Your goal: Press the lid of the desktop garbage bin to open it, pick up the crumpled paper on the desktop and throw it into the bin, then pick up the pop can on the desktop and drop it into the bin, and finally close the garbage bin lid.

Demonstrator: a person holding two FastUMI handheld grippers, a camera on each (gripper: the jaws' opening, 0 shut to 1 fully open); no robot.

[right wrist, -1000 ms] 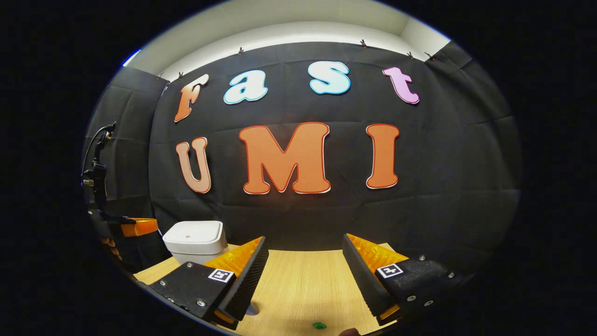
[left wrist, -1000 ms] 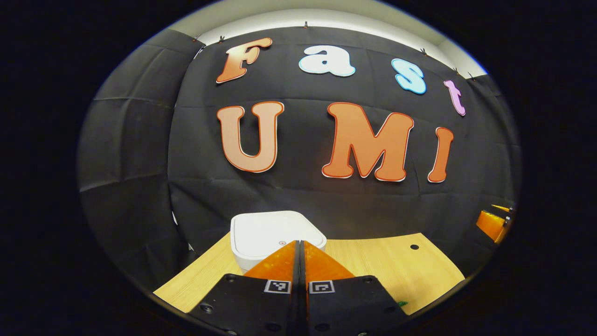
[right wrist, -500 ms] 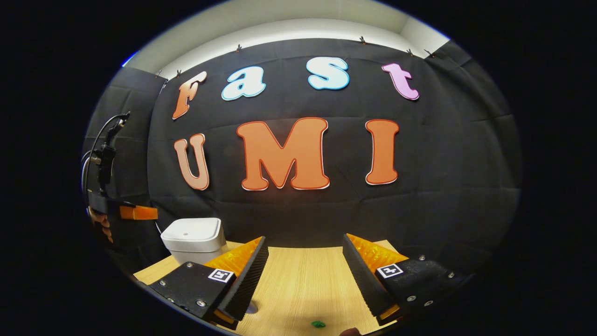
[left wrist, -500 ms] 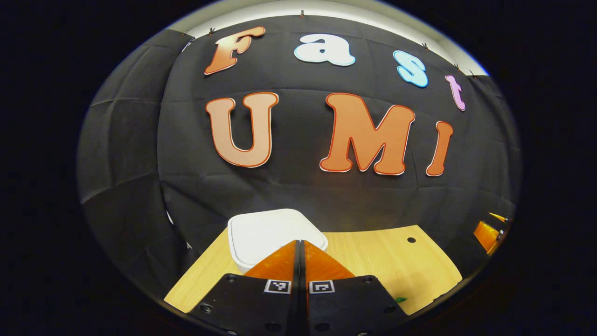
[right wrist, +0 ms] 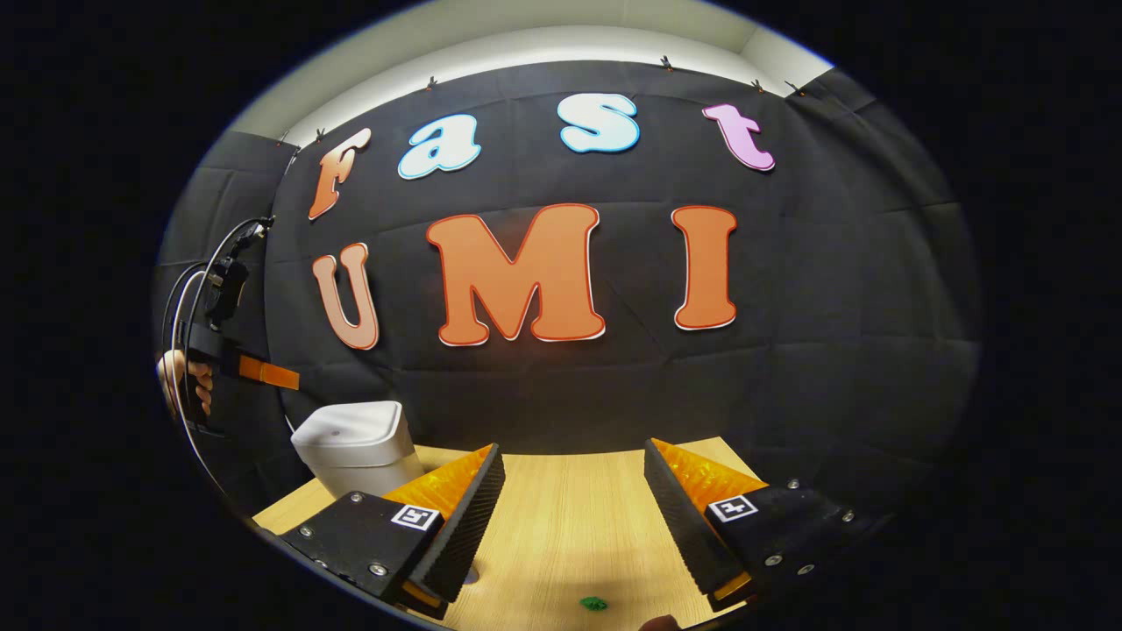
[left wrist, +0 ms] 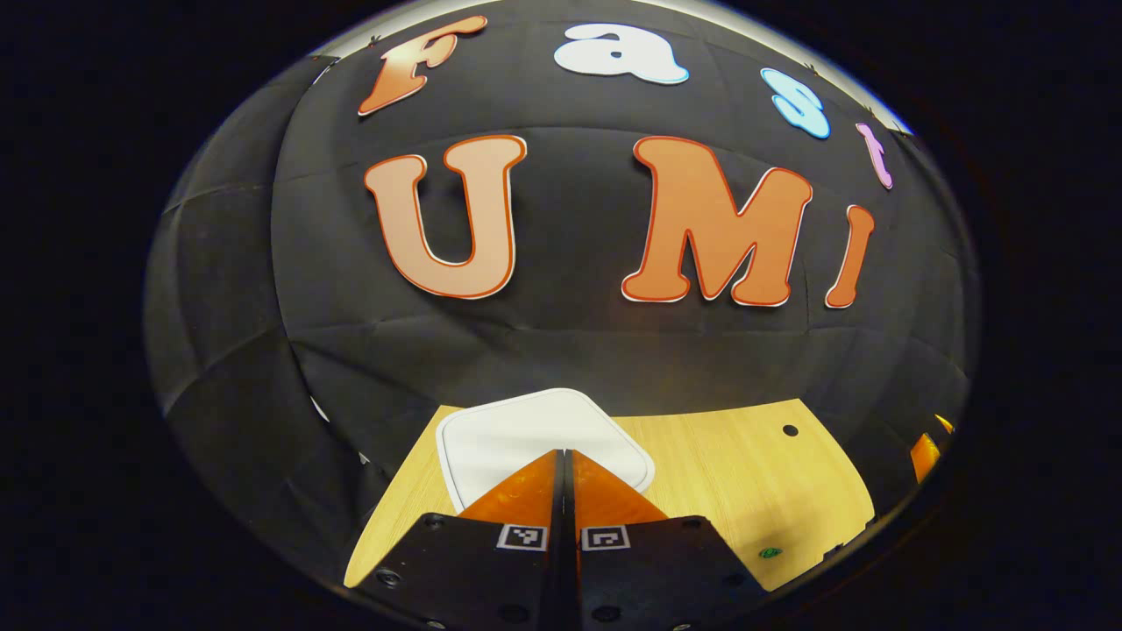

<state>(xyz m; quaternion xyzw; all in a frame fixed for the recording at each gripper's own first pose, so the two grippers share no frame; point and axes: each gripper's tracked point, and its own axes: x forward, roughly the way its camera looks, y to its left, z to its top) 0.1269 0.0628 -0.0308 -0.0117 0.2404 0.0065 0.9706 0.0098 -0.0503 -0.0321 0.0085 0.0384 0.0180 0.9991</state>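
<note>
Black cloth walls enclose a light wooden table [right wrist: 561, 508]. White garbage bin [right wrist: 355, 447], lid [left wrist: 526, 434] closed, stands at the table's far left corner. Left gripper [left wrist: 565, 464], fingers pressed together and holding nothing, hangs above the lid; from the right gripper view, a hand [right wrist: 180, 377] carries it. Right gripper [right wrist: 570, 491], jaws spread wide and empty, hangs over bare tabletop near a small green scrap [right wrist: 593, 603].

This is a recording booth, not a lived-in room. Black cloth [right wrist: 833, 350], clipped up along its top edge, walls in a light wooden table [right wrist: 570, 517]. Pale wall [right wrist: 526, 53] shows above the cloth.
</note>
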